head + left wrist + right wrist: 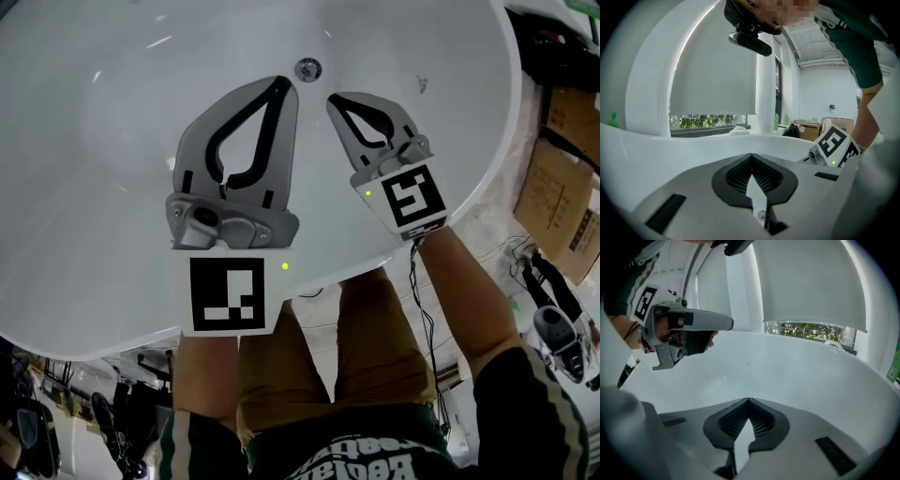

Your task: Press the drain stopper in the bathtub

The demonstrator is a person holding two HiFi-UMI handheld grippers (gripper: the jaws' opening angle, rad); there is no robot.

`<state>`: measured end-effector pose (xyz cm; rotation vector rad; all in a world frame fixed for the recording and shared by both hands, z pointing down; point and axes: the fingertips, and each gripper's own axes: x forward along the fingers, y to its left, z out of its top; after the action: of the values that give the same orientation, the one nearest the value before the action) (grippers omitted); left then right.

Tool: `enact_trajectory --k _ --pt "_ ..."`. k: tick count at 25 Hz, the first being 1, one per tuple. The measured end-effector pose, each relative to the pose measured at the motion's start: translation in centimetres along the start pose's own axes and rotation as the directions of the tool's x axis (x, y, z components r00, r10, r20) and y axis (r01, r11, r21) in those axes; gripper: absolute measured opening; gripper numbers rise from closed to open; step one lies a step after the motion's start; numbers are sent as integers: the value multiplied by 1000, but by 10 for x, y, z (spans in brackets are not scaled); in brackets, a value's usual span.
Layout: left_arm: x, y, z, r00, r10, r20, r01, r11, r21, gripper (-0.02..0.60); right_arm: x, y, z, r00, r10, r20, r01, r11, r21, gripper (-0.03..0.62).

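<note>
Left claw (283, 84) and right claw (332, 98) are each pressed together, pinching nothing. Their tips flank the round metal drain stopper (307, 67), near it but apart, inside the white bathtub (103, 141).

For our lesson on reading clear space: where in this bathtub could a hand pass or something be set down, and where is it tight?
Bare: the wide bathtub floor left of the left gripper, and the strip between the right gripper and the tub's right rim. Crowded: the narrow gap between both grippers' tips, just short of the drain stopper.
</note>
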<state>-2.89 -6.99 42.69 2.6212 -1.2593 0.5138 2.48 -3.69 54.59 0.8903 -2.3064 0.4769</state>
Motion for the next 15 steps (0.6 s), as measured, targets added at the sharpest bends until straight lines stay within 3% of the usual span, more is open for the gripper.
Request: enact_trajectory --k 4,7,15 --pt "3 6 -26 999 16 -37 -16 1000 -9 8 37 -8 -33 998 16 -65 -17 1000 -13 11" --pt "0 14 -43 997 50 -61 -52 998 -27 7 67 -8 -64 988 41 -146 -53 996 -77 11" --pt "-10 28 -66 991 113 -72 -119 990 -77 8 124 -20 -127 958 54 -280 -104 981 -166 11"
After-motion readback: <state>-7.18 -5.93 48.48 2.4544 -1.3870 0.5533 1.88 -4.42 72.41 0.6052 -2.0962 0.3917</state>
